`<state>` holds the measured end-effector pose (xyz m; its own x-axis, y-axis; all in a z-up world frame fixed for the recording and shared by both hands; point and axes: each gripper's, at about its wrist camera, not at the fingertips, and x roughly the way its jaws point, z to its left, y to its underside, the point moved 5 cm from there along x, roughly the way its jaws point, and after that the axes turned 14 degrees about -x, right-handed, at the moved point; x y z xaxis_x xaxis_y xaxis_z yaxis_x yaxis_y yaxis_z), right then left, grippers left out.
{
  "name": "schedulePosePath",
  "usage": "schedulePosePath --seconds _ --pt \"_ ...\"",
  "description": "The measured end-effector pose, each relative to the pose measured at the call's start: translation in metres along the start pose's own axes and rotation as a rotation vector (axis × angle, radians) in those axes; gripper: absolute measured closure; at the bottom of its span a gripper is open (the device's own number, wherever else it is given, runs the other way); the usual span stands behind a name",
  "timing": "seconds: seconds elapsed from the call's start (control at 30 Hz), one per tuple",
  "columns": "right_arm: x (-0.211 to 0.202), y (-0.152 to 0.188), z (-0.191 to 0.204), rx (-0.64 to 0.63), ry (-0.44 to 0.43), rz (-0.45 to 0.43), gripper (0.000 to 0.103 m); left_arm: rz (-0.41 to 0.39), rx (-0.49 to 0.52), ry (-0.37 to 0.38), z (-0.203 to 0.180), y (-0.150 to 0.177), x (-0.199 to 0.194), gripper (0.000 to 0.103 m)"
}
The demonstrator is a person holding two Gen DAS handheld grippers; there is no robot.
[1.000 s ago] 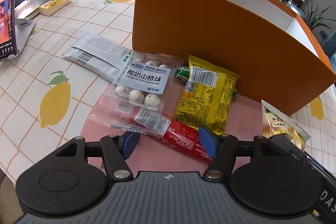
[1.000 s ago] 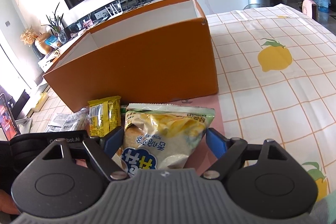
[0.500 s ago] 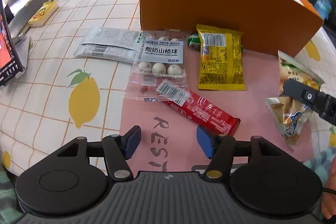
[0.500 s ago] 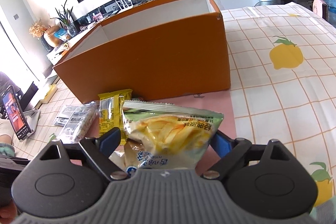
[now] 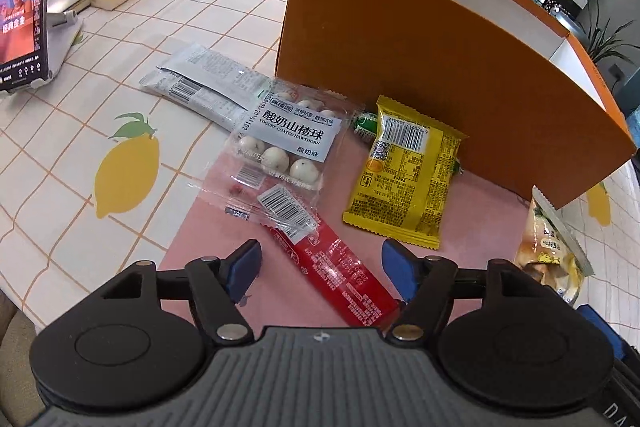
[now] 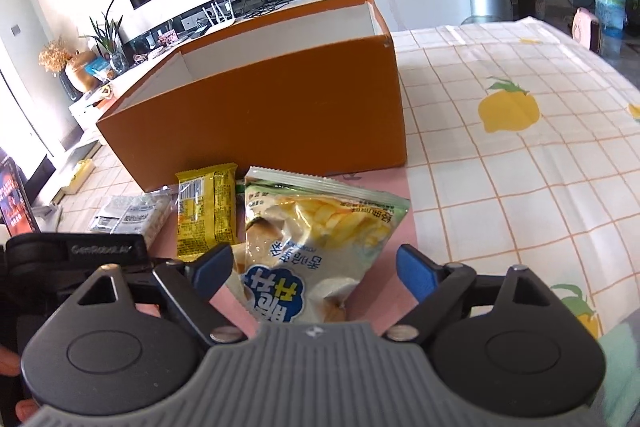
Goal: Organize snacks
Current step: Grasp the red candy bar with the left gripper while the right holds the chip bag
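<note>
From the left wrist camera, the snacks lie on a pink mat point(image 5: 480, 227) in front of a big orange box point(image 5: 440, 75). The mat sits on a tablecloth point(image 5: 80, 131) with yellow lemons on it. A long red packet point(image 5: 340, 267) lies on the mat, slanted, and its near end sits between the two blue pads of the left gripper point(image 5: 320, 263). The jaws are wide and opening, and the pads do not touch the packet. A clear bag of white balls point(image 5: 280, 151) lies just past the red packet and covers its far end. A grey packet point(image 5: 200, 87) lies beside that bag, on the left. A yellow packet point(image 5: 404, 175) lies flat near the box wall, and a small green sweet point(image 5: 365, 125) peeks out beside its top. A chip bag point(image 5: 548, 247) shows at the right edge. The box is open on top and its inside walls are white. What is in it cannot be seen from here. A phone on a stand point(image 5: 24, 7) is far to the left.

From the right wrist camera, the chip bag point(image 6: 316, 247) is green and white with yellow chips drawn on it. It sits between the blue pads of the right gripper point(image 6: 316, 267). The jaws are wide and closing, with a gap at the right pad, so the bag is not squeezed. The yellow packet point(image 6: 208, 211) lies just left of it. The orange box point(image 6: 260, 115) stands behind, and only its white inside walls show.
</note>
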<state>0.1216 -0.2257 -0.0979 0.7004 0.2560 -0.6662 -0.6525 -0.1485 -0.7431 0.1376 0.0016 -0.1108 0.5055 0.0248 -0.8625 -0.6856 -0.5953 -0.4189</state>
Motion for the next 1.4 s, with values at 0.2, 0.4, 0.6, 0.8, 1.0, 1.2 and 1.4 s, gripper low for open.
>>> schedulePosePath --seconds 0.2,0.4,0.6,0.8,1.0,1.2,1.4 --pt "0.012 -0.005 -0.001 -0.005 0.001 0.002 0.025 -0.037 0.102 -0.029 -0.006 0.006 0.0 0.033" --pt "0.017 -0.007 0.001 -0.008 -0.02 0.008 0.027 -0.01 0.216 0.025 0.001 0.011 -0.006 0.049" --pt "0.028 -0.006 -0.001 0.037 -0.088 0.048 0.029 0.071 0.301 0.105 0.011 0.015 -0.013 0.053" --pt "0.029 -0.007 -0.001 0.049 -0.105 0.037 0.035 0.054 0.137 0.121 0.015 0.011 -0.01 0.038" --pt "0.025 -0.007 0.004 0.002 -0.099 0.023 0.047 0.005 0.223 0.036 0.008 0.02 -0.011 0.061" --pt "0.019 -0.006 0.009 -0.037 -0.093 0.01 0.054 0.035 0.202 0.098 0.022 0.021 -0.02 0.075" --pt "0.007 -0.003 0.008 -0.039 -0.096 -0.002 0.056 0.037 0.244 0.167 0.021 0.032 -0.039 0.075"
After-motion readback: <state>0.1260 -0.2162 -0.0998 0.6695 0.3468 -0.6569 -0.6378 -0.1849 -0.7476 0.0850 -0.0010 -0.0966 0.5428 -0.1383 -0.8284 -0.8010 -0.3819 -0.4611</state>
